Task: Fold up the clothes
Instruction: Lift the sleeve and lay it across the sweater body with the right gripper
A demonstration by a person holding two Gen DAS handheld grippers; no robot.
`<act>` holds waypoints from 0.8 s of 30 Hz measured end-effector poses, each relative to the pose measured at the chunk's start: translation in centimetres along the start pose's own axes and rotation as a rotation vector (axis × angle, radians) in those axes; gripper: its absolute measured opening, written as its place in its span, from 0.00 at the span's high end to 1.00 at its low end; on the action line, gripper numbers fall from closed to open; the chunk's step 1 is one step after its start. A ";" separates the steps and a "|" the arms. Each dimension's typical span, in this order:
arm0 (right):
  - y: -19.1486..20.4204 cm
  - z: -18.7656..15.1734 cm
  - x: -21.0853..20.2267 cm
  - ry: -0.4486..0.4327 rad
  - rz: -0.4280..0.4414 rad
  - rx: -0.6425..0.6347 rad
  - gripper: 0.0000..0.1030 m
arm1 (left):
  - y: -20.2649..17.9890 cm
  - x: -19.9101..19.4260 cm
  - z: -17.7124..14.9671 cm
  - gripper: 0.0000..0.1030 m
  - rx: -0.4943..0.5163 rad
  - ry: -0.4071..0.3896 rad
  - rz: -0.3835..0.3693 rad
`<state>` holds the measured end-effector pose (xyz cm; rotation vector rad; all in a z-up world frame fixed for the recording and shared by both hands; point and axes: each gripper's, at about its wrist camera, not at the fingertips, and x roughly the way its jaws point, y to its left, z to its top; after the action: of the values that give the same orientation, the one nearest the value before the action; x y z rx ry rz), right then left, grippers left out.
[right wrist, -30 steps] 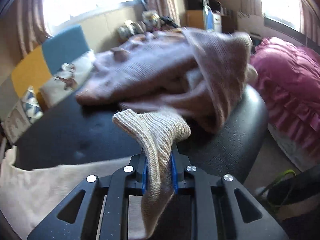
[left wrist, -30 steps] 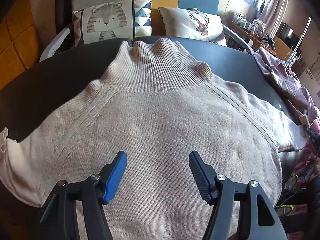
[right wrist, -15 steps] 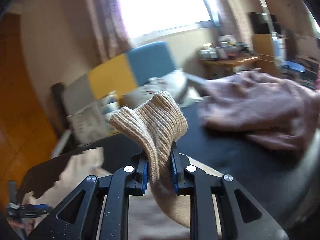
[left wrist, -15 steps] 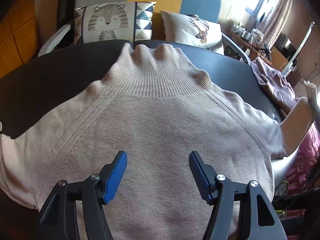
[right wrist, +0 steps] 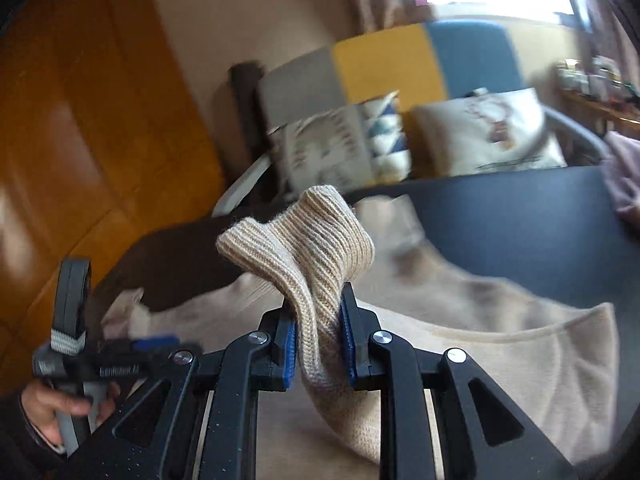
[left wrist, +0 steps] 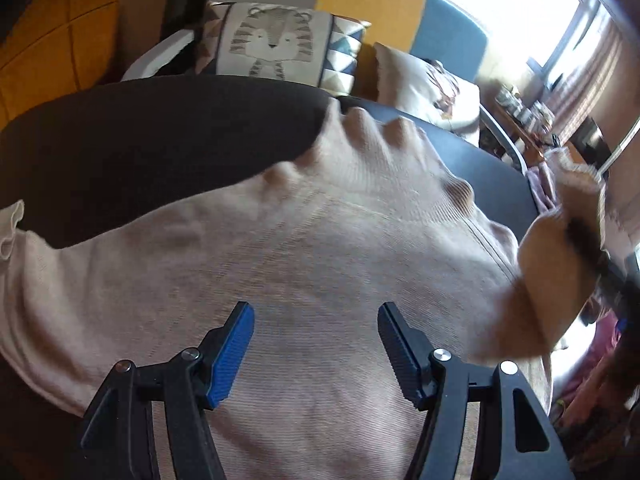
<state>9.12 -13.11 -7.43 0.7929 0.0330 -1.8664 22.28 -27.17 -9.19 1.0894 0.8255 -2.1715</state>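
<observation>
- Two grippers share this fold, so take them from your left hand across to your right.
- Your left gripper (left wrist: 314, 346) hovers with its jaws spread wide and nothing between them, low over the body of the beige sweater (left wrist: 280, 264); the knit fills the space just ahead of and beneath its fingers.
- The sweater lies flat on the dark table (left wrist: 140, 140), its ribbed collar (left wrist: 372, 152) well ahead of that gripper and its left sleeve (left wrist: 24, 240) stretched out to that gripper's left.
- I judge the left gripper best used as a weight: press down on the body just ahead of its tips so the cloth does not drag sideways.
- Your right gripper (right wrist: 318, 340) is clamped on the ribbed cuff (right wrist: 300, 240) of the right sleeve (left wrist: 552, 280), with the cuff end standing up past the fingertips and the sleeve drooping beneath them.
- From the left wrist view, that sleeve hangs in the air to the right of the open gripper, over the sweater's edge.
- Carry the cuff across towards your left gripper, keep it low, and lay the sleeve straight over the chest.
- Release only once the sleeve lies flat; ribbed knit springs back, so a crooked drop will likely bunch.
</observation>
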 end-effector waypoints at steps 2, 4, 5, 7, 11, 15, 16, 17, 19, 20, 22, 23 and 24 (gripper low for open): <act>1.2 -0.7 1.2 0.028 0.017 -0.021 0.80 | 1.0 0.0 0.2 0.36 -0.021 -0.006 0.002; 2.5 -1.4 2.4 0.055 0.034 -0.043 0.80 | 1.8 -0.1 0.2 0.36 -0.038 -0.011 0.002; 3.1 -1.8 3.0 0.069 0.043 -0.053 0.80 | 2.1 -0.1 0.3 0.36 -0.045 -0.013 0.002; 4.3 -2.5 4.1 0.097 0.060 -0.074 0.80 | 2.8 -0.1 0.3 0.36 -0.062 -0.017 0.004; 5.8 -3.1 5.4 0.116 0.078 -0.102 0.80 | 4.1 0.1 0.3 0.36 -0.096 -0.021 0.012; 6.8 -2.9 6.3 0.123 0.082 -0.119 0.80 | 5.1 0.2 0.4 0.36 -0.126 -0.026 0.016; 7.1 -3.1 6.7 0.128 0.084 -0.127 0.80 | 5.3 0.2 0.3 0.36 -0.135 -0.029 0.018; 7.3 -3.2 7.0 0.134 0.086 -0.136 0.80 | 5.5 0.2 0.3 0.36 -0.143 -0.032 0.020; 7.7 -3.5 7.3 0.144 0.092 -0.147 0.80 | 5.7 0.2 0.2 0.36 -0.149 -0.034 0.023; 7.8 -3.6 7.3 0.149 0.095 -0.149 0.80 | 5.7 0.2 0.2 0.36 -0.148 -0.034 0.026; 7.9 -3.9 7.2 0.159 0.101 -0.152 0.80 | 5.7 0.1 0.1 0.36 -0.146 -0.036 0.030; 8.0 -4.1 7.2 0.164 0.104 -0.154 0.80 | 5.8 0.1 0.0 0.36 -0.145 -0.037 0.032; 8.1 -4.2 7.2 0.169 0.107 -0.156 0.78 | 5.8 0.0 0.0 0.36 -0.145 -0.037 0.035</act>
<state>16.38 -20.96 -11.90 0.8256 0.2352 -1.6703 26.40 -30.92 -10.81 0.9809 0.9253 -2.0621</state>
